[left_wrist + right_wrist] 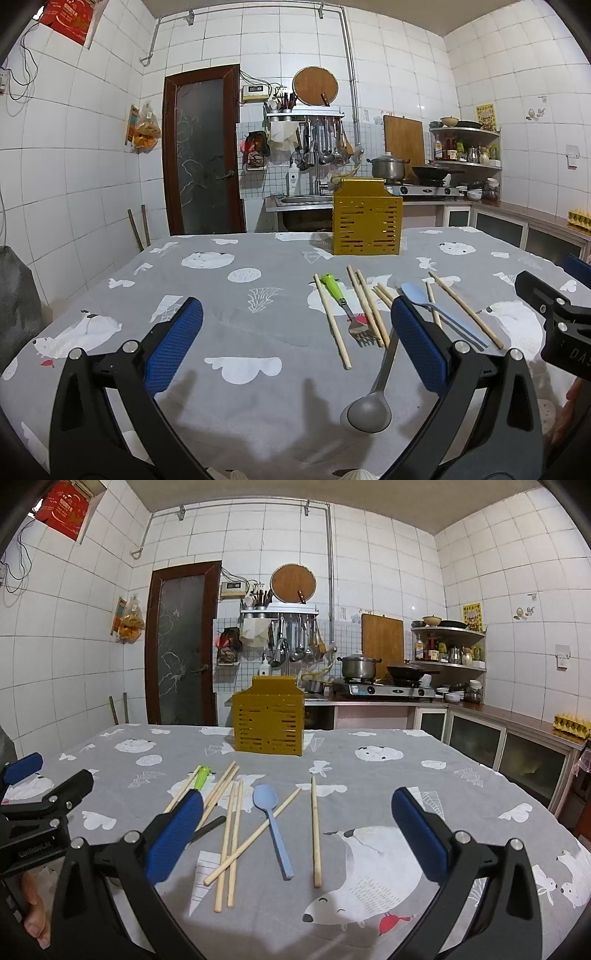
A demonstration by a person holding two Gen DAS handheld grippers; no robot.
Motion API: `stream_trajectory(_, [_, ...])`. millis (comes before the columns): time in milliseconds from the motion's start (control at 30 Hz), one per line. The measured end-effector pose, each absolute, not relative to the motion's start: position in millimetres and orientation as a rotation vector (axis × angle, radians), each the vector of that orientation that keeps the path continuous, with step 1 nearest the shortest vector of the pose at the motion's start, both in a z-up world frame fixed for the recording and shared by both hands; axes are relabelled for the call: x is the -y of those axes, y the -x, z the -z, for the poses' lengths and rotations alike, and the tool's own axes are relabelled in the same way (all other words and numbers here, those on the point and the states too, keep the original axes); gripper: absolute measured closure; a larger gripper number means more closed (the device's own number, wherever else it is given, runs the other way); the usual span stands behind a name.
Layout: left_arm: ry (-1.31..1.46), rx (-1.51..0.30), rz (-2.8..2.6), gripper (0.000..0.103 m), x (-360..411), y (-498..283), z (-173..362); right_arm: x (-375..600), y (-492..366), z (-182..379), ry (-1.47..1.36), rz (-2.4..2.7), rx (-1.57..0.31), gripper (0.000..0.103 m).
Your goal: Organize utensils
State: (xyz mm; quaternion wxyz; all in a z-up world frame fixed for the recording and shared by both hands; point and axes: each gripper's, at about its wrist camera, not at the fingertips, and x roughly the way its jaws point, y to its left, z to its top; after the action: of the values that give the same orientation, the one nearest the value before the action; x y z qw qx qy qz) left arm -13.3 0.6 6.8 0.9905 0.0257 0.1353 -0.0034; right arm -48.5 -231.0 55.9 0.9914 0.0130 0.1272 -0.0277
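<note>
A yellow slotted utensil holder (366, 221) (269, 722) stands at the far side of the table. Before it lie several wooden chopsticks (334, 325) (316, 830), a green-handled fork (345, 306) (201, 777), a light blue spoon (439, 312) (273, 823) and a grey metal ladle (369, 406). My left gripper (295, 343) is open and empty above the cloth, left of the utensils. My right gripper (295, 834) is open and empty above the blue spoon and chopsticks; it also shows at the right edge of the left wrist view (561, 325).
The table carries a grey cloth with white animal prints (240, 325) (369, 867). Behind it are a brown door (203, 147), a sink with hanging utensils (317, 147), a stove with a pot (358, 666) and a counter (517, 731) along the right.
</note>
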Motion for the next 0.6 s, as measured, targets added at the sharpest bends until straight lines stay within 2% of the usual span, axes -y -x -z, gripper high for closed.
stream_trajectory(600, [-0.051, -0.267, 0.008, 0.005, -1.4, 14.6, -8.3, 231.2, 48.5, -55.6, -0.026, 0.055, -0.255, 0.003])
